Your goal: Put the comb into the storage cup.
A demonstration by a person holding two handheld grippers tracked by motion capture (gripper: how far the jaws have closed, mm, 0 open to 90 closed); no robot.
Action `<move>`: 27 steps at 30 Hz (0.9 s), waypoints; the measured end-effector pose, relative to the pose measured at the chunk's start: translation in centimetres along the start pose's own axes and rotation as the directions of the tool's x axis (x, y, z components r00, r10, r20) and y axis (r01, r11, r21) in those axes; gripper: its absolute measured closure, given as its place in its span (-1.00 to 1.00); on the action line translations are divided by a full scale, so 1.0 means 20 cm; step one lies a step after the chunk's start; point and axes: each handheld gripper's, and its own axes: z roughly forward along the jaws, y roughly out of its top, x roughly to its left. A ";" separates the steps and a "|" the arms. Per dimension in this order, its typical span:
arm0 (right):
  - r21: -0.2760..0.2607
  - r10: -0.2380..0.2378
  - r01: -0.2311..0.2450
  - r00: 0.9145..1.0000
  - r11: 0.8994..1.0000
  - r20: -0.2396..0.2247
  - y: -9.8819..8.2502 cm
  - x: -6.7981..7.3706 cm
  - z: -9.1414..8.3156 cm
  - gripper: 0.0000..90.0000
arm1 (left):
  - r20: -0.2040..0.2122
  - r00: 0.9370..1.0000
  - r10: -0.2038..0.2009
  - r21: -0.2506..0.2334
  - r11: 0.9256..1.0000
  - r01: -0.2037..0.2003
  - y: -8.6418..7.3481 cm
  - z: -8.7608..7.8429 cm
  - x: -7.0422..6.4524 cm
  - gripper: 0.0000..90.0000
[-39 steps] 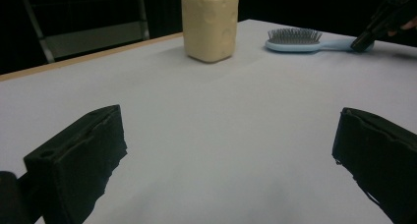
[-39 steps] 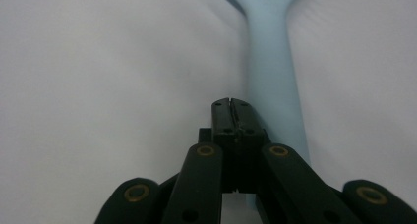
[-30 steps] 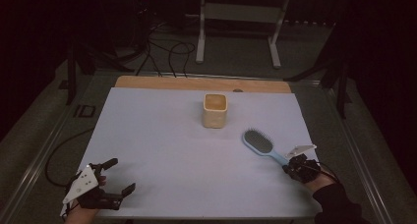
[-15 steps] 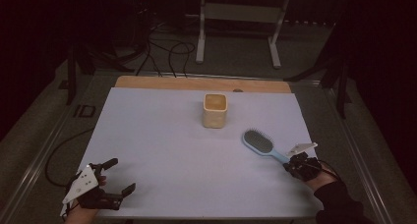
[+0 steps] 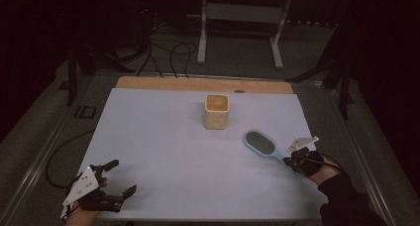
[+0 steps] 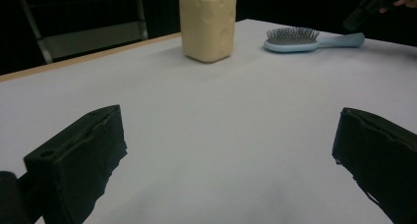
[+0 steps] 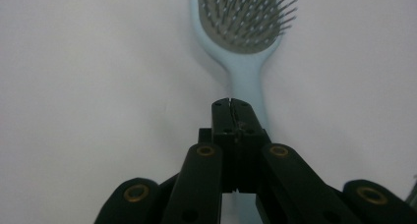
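Since the earlier frame the right gripper [image 5: 296, 161] has shifted slightly up the frame at lower right of the high view, and the hairbrush [image 5: 262, 145] has moved with it; the left gripper [image 5: 116, 179] has held its place at lower left.

Nearest the bottom edge of the high view, the left gripper rests low over the white table surface [image 5: 163, 156], its jaws standing wide apart with nothing between them. In the left gripper view those two black jaws sit at the lower corners, bare table between.

At lower right, the right gripper has its jaws brought together on the end of the pale blue handle. In the right gripper view the closed jaw tips [image 7: 231, 106] sit over the handle, which runs up the frame to the bristled head [image 7: 246, 17] at top centre. The hairbrush lies right of centre in the high view, head pointing toward upper left, bristles up.

Farther off, a cream square cup [image 5: 216, 111] stands upright at centre, well apart from the brush. Beyond it runs the wooden table edge [image 5: 163, 83].
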 end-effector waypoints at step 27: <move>0.129 -0.084 0.099 0.990 0.987 -0.116 0.14 -0.07 0.13 -0.56 | 0.002 1.000 0.001 0.004 1.000 -0.001 0.00 0.00 0.00 -1.00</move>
